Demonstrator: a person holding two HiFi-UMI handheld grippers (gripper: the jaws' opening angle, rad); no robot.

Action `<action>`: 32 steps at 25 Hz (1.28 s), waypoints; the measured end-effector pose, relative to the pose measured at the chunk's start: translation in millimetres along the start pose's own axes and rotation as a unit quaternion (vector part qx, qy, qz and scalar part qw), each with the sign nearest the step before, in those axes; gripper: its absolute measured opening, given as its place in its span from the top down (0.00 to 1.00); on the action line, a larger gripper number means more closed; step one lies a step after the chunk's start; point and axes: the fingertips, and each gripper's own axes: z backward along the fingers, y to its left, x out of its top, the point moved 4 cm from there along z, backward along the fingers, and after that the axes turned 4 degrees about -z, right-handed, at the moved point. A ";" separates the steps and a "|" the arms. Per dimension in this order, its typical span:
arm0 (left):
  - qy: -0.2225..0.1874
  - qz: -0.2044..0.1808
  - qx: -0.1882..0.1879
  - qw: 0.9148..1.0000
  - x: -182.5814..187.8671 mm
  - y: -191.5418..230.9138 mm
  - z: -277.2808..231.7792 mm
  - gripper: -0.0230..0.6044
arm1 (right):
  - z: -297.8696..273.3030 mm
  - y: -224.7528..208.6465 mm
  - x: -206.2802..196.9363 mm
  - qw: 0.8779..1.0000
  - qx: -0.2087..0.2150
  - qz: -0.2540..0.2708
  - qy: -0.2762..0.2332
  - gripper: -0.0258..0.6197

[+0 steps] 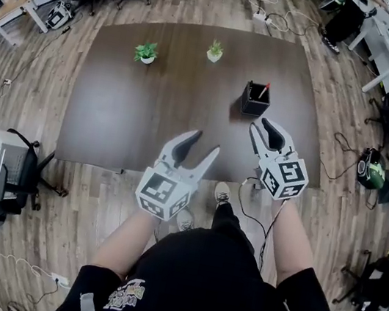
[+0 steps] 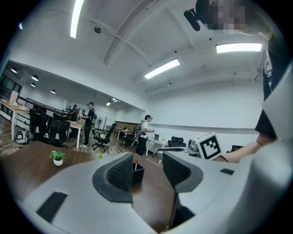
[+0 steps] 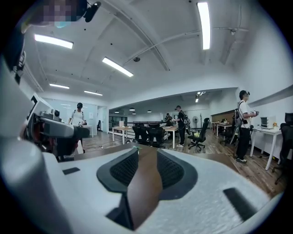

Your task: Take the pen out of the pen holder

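Observation:
A black square pen holder (image 1: pixel 255 99) stands on the dark brown table (image 1: pixel 127 117), right of centre, with a red-tipped pen (image 1: pixel 264 90) sticking out of it. My right gripper (image 1: pixel 265 128) hovers just short of the holder, jaws a little apart and empty. My left gripper (image 1: pixel 206 144) hangs over the table's near edge, open and empty. In the left gripper view the holder (image 2: pixel 137 175) and pen (image 2: pixel 136 162) show far off between the wide jaws of the left gripper (image 2: pixel 147 160). The right gripper (image 3: pixel 146 153) frames only bare tabletop.
Two small potted plants (image 1: pixel 146 52) (image 1: pixel 214 51) stand toward the table's far side. Office chairs (image 1: pixel 7 163), desks and cables ring the table on the wooden floor. People (image 2: pixel 145 133) stand at desks in the background. My feet (image 1: pixel 222 193) are at the near edge.

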 end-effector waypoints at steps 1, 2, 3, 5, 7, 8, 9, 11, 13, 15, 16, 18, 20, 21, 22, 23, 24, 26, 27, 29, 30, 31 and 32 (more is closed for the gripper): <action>0.001 -0.001 0.003 1.000 0.1 1.4 -5.3 0.66 | -6.6 -6.5 -2.3 1.000 0.003 0.002 0.005 0.75; 0.003 0.000 0.006 1.000 0.0 3.2 -10.7 0.66 | -13.2 -12.9 -5.0 1.000 0.006 0.002 0.011 0.75; 0.004 0.000 0.009 1.000 -0.1 5.1 -16.3 0.66 | -19.6 -19.3 -7.9 1.000 0.010 0.002 0.017 0.75; 0.007 0.002 0.015 1.000 -0.4 8.6 -28.6 0.66 | -31.7 -32.2 -14.2 0.999 0.017 0.001 0.028 0.75; 0.009 0.004 0.020 1.000 -1.0 11.4 -41.9 0.66 | -43.2 -45.8 -20.7 0.999 0.023 0.001 0.040 0.75; 0.010 0.005 0.022 1.000 -1.7 12.7 -48.5 0.66 | -48.9 -52.6 -24.2 0.999 0.026 0.002 0.046 0.75; 0.012 0.005 0.024 1.000 -2.7 14.3 -54.8 0.66 | -54.7 -59.2 -27.7 0.998 0.027 0.002 0.051 0.75; 0.017 0.007 0.028 0.999 -5.5 18.1 -66.8 0.66 | -66.6 -71.5 -34.4 0.998 0.030 0.002 0.061 0.75; 0.021 0.010 0.031 0.999 -8.1 22.0 -77.8 0.66 | -78.5 -82.0 -41.8 0.997 0.035 0.009 0.074 0.76; 0.026 0.011 0.034 0.999 -11.0 25.8 -88.1 0.66 | -90.3 -91.2 -50.8 0.995 0.040 0.021 0.090 0.76; 0.028 0.011 0.035 0.999 -12.2 27.5 -93.1 0.66 | -95.9 -95.5 -55.5 0.994 0.044 0.028 0.098 0.76; 0.030 0.012 0.037 0.999 -14.0 31.2 -102.5 0.66 | -106.9 -103.6 -64.8 0.991 0.051 0.044 0.115 0.76; 0.033 0.015 0.041 0.999 -16.3 35.1 -110.5 0.66 | -117.3 -110.0 -73.9 0.988 0.057 0.058 0.131 0.76; 0.034 0.017 0.044 0.998 -17.9 36.8 -113.8 0.66 | -122.1 -112.2 -78.2 0.987 0.061 0.064 0.137 0.76; 0.036 0.018 0.046 0.998 -19.7 38.5 -116.8 0.66 | -126.5 -114.2 -82.5 0.985 0.065 0.070 0.144 0.76; 0.037 0.020 0.049 0.998 -21.6 40.1 -119.6 0.66 | -130.6 -116.0 -87.0 0.983 0.069 0.075 0.150 0.76; 0.038 0.023 0.051 0.998 -23.6 41.7 -122.3 0.66 | -134.6 -117.9 -91.4 0.982 0.073 0.081 0.157 0.76; 0.039 0.027 0.055 0.997 -27.2 44.2 -127.0 0.66 | -141.4 -121.4 -99.6 0.978 0.078 0.094 0.169 0.76; 0.040 0.030 0.058 0.997 -28.8 45.2 -129.2 0.66 | -144.2 -122.9 -102.8 0.976 0.081 0.099 0.175 0.77; 0.040 0.034 0.062 0.997 -31.3 46.6 -133.5 0.66 | -149.1 -125.6 -106.5 0.973 0.087 0.108 0.185 0.77; 0.041 0.036 0.063 0.997 -32.5 47.2 -135.8 0.66 | -151.2 -127.0 -108.2 0.971 0.090 0.112 0.189 0.77; 0.041 0.038 0.064 0.996 -33.7 48.1 -137.9 0.66 | -153.3 -128.6 -109.8 0.970 0.092 0.116 0.192 0.77; 0.041 0.039 0.065 0.996 -34.6 49.1 -139.7 0.66 | -155.6 -129.7 -110.4 0.969 0.095 0.120 0.194 0.77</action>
